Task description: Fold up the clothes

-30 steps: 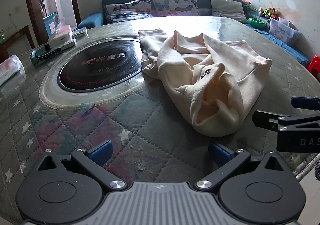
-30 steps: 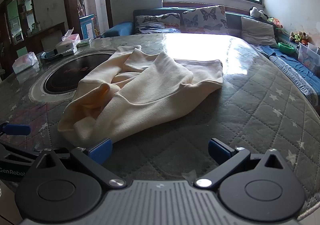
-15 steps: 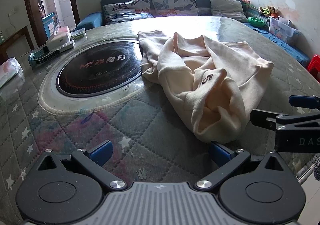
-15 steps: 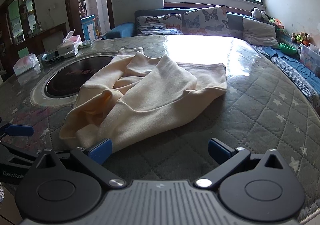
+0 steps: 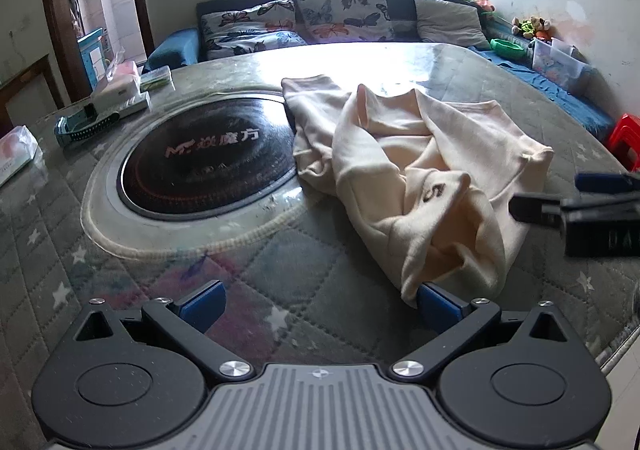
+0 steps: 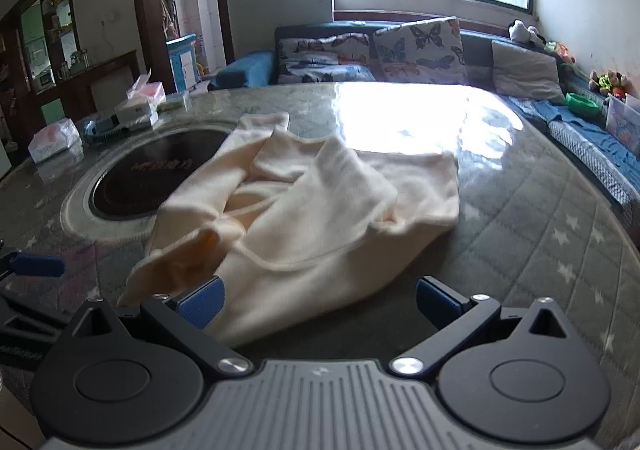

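Observation:
A crumpled cream sweatshirt (image 5: 412, 161) with a dark "5" mark lies on the round quilted table (image 5: 280, 274), partly over the black hob. It also shows in the right wrist view (image 6: 320, 217). My left gripper (image 5: 320, 304) is open and empty; the garment's near end lies against its right fingertip (image 5: 438, 306). My right gripper (image 6: 320, 300) is open and empty, with the garment's near edge between its fingers and touching the left fingertip (image 6: 202, 300). The right gripper shows at the right edge of the left wrist view (image 5: 580, 209).
A round black induction hob (image 5: 208, 161) is set in the table centre. Boxes and tissue packs (image 5: 120, 89) stand at the table's far left. A sofa with butterfly cushions (image 5: 340, 9) runs behind. A red stool (image 5: 626, 133) stands at the right.
Both grippers have moved forward toward the sweatshirt, so its near end now reaches the fingertips. Both stay open. The garment itself has not moved.

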`<move>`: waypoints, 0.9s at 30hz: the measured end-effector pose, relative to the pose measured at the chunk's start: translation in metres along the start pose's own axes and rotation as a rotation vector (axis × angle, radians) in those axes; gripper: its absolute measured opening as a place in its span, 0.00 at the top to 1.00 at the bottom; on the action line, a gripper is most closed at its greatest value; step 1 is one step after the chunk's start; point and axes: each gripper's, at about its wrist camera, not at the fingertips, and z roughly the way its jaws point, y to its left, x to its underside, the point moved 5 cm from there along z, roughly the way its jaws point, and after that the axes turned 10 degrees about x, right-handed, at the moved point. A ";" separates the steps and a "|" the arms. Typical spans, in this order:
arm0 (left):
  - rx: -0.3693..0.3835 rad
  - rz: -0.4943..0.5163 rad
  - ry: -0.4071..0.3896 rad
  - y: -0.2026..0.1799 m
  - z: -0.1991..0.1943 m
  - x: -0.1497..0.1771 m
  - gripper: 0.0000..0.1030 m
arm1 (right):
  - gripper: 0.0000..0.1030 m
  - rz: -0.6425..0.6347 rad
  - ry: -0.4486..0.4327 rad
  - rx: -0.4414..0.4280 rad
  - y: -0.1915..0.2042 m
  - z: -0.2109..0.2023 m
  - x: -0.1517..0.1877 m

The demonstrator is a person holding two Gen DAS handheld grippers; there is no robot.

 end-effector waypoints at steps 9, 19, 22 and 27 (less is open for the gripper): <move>-0.021 -0.050 -0.020 0.025 0.000 -0.013 0.00 | 0.01 -0.097 -0.036 0.014 0.004 0.040 -0.052; -0.031 -0.044 -0.040 0.038 0.015 -0.040 0.00 | 0.26 -0.060 0.004 -0.021 0.010 0.114 -0.103; -0.033 -0.015 -0.064 0.037 0.024 -0.058 0.00 | 0.40 -0.030 0.036 -0.041 0.009 0.135 -0.111; 0.006 0.034 -0.110 0.031 0.041 -0.093 0.01 | 0.58 -0.026 0.064 -0.059 0.009 0.155 -0.113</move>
